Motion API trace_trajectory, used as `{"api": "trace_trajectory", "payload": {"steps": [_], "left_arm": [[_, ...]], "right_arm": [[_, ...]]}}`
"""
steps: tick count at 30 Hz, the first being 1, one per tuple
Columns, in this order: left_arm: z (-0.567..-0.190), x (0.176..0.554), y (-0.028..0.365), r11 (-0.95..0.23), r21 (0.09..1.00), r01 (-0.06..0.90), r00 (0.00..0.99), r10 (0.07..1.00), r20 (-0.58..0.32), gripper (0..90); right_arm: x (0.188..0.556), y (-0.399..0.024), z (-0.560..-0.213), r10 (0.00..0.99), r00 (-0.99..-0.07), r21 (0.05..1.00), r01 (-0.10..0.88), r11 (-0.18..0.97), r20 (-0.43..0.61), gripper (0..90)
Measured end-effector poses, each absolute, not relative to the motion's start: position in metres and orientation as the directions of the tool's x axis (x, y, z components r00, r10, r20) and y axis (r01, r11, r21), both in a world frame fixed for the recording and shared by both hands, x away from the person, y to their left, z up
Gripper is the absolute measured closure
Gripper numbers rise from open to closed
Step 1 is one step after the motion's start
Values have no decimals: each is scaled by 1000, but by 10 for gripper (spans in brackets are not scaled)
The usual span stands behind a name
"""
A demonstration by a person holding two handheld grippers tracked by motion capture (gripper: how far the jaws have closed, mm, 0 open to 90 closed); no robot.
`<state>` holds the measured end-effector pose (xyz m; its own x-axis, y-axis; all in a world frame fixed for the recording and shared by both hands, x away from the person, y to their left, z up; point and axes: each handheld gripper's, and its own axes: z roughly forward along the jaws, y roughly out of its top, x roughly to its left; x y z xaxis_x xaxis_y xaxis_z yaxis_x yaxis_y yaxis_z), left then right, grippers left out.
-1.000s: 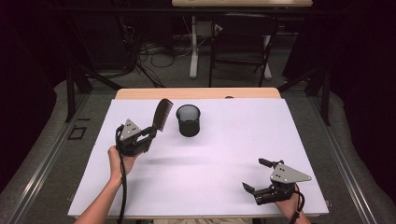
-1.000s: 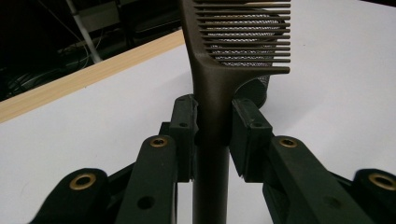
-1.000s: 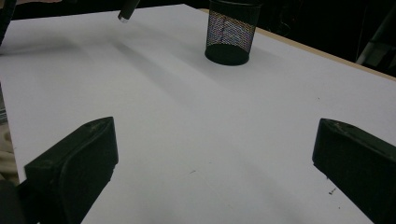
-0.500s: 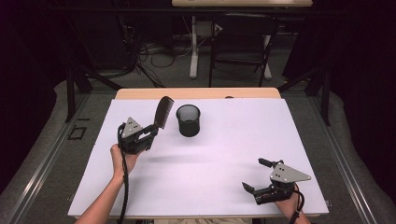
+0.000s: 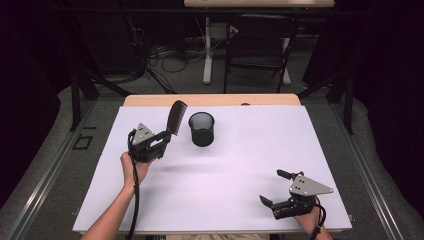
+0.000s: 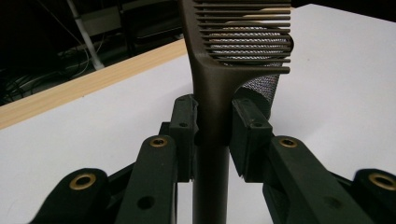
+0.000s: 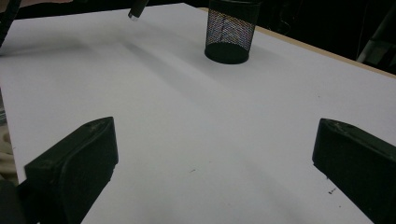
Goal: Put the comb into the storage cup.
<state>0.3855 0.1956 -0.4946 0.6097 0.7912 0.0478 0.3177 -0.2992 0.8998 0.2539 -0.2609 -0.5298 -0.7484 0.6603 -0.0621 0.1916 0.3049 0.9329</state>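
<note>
From the high view we see a table covered by a white sheet, with a strip of bare wood along its far edge. Our left gripper is raised over the left part of the sheet, clamped on the handle of a dark comb that rises from the jaws and leans toward the far right. Just right of the comb stands a black mesh cup, upright on the sheet in the far middle; the comb's toothed end is near the cup's rim but apart from it. Our right gripper rests low at the near right corner, well apart from the cup, its jaws spread wide with nothing between them.

In the left gripper view we look along the two black jaws, which press on either side of the comb handle (a firm, narrow grip). The handle runs straight up the middle and the teeth fan out to the right at the top. Behind the teeth we see the mesh cup, partly hidden by the comb, with the white sheet and the wooden edge beyond.

In the right gripper view the two jaws stand far apart at the bottom corners over bare white sheet. The mesh cup stands far off at the top, and the comb's handle end hangs in at the top left, above the sheet.
</note>
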Motion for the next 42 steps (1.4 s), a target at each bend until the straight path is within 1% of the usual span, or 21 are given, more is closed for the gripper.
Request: {"api": "trace_trajectory", "payload": {"steps": [17, 34, 42], "left_arm": [[-492, 391, 189, -289, 907, 306, 609, 792, 47, 723], [-485, 399, 181, -278, 918, 284, 608, 792, 52, 723], [-480, 404, 174, -267, 924, 274, 607, 794, 50, 723]], "right_arm": [[253, -260, -529, 658, -750, 933, 188, 307, -66, 0], [254, -258, -531, 658, -751, 929, 204, 309, -54, 0], [254, -258, -530, 656, -752, 934, 189, 304, -61, 0]]}}
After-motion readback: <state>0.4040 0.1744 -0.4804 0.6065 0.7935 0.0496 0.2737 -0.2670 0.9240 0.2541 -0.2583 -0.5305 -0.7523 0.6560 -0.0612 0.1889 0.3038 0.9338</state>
